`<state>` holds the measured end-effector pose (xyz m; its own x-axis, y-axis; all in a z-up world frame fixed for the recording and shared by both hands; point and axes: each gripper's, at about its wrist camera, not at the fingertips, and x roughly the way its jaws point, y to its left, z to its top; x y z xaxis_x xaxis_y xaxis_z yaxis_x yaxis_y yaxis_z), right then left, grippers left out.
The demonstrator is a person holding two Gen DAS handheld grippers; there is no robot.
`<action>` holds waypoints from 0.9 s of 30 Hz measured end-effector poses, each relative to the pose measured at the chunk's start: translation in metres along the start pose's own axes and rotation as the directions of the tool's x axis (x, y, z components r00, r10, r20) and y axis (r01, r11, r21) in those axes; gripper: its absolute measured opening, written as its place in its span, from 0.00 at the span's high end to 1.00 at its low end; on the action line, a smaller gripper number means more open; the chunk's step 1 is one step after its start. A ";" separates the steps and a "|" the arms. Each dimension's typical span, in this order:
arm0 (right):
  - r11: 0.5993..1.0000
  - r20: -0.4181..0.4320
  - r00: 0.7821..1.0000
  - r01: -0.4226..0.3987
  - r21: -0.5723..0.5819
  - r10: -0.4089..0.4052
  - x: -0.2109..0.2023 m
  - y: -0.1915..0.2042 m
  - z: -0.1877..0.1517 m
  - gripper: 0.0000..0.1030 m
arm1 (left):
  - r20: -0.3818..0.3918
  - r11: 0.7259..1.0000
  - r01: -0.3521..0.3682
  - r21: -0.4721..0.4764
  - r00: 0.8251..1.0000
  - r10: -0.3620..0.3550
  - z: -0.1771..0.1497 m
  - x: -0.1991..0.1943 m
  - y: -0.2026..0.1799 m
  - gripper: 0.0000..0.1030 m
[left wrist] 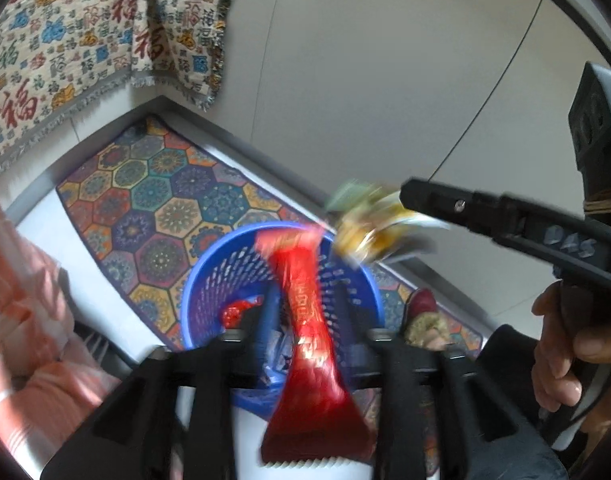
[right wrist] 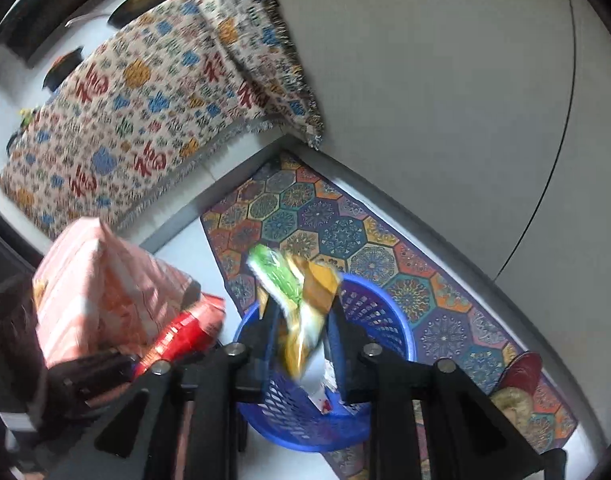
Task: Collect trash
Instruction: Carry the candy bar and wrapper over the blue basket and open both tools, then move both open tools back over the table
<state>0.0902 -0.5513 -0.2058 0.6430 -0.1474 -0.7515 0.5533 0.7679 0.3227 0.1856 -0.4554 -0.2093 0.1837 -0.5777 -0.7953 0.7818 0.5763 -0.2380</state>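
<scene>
A blue mesh basket (left wrist: pixel 209 264) (right wrist: pixel 401 320) stands on the floor below both grippers. My left gripper (left wrist: pixel 305 286) hangs over it, jaws apart. A long red wrapper (left wrist: pixel 305 340) hangs blurred between them, with a gap on each side. My right gripper (right wrist: pixel 301 300) is over the basket too, jaws apart, with a blurred yellow-green wrapper (right wrist: pixel 301 312) loose between them. From the left wrist view the right gripper (left wrist: pixel 409 196) reaches in from the right, that wrapper (left wrist: pixel 365 228) at its tip. A crumpled red wrapper (left wrist: pixel 237 312) and some papers lie inside the basket.
The basket stands half on a hexagon-patterned rug (left wrist: pixel 153 200) (right wrist: pixel 345 232) along a pale wall. A patterned fringed cloth (left wrist: pixel 65 48) (right wrist: pixel 125 100) hangs off a table. A peach striped sleeve (right wrist: pixel 105 292) is at left. A foot in a red slipper (left wrist: pixel 423 304) is right of the basket.
</scene>
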 end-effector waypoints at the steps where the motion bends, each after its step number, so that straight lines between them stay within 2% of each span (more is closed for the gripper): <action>1: 1.000 0.009 1.000 -0.009 0.013 0.009 0.000 -0.002 0.001 0.56 | 0.007 1.000 -0.003 0.000 1.000 0.003 0.002 0.002 0.000 0.48; 2: 1.000 0.021 1.000 -0.012 0.026 0.011 0.000 -0.004 0.002 0.51 | 0.012 1.000 -0.004 0.002 1.000 0.004 0.003 0.003 0.000 0.47; 4: 0.999 0.030 1.000 -0.007 0.038 0.006 -0.001 -0.006 0.003 0.51 | 0.012 1.000 -0.001 0.003 1.000 0.001 0.005 0.002 0.000 0.47; 9: 1.000 0.065 0.998 0.023 0.018 -0.024 -0.011 -0.003 0.004 0.51 | 0.053 1.000 -0.025 0.001 0.998 0.025 0.007 -0.021 0.002 0.37; 14: 0.998 0.147 0.987 0.065 -0.023 -0.060 -0.031 0.006 0.002 0.43 | 0.128 0.998 -0.027 -0.049 0.991 0.033 0.000 -0.090 0.012 0.26; 17: 0.993 0.204 0.976 0.089 -0.078 -0.072 -0.044 0.024 -0.004 0.42 | 0.159 0.996 -0.080 -0.048 0.984 0.086 -0.014 -0.134 0.023 0.16; 20: 0.980 0.232 0.971 0.098 -0.174 -0.056 -0.054 0.054 -0.016 0.41 | 0.188 0.978 -0.194 -0.070 0.961 0.204 -0.040 -0.183 0.047 0.09; 23: 0.958 0.236 0.972 0.075 -0.276 -0.008 -0.061 0.091 -0.036 0.41 | 0.173 0.948 -0.295 -0.121 0.934 0.312 -0.071 -0.213 0.083 0.06; 24: 0.953 0.227 0.974 0.057 -0.298 0.013 -0.062 0.104 -0.042 0.40 | 0.157 0.932 -0.334 -0.139 0.922 0.353 -0.084 -0.220 0.097 0.06; 27: 0.931 0.163 0.983 -0.023 -0.365 0.088 -0.060 0.151 -0.062 0.40 | 0.093 0.866 -0.463 -0.190 0.869 0.486 -0.119 -0.236 0.141 0.06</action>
<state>0.1018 -0.3876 -0.1476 0.7667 -0.1792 -0.6165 0.3075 0.9454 0.1076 0.1818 -0.1691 -0.1215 0.5948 -0.2759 -0.7551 0.4781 0.8765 0.0563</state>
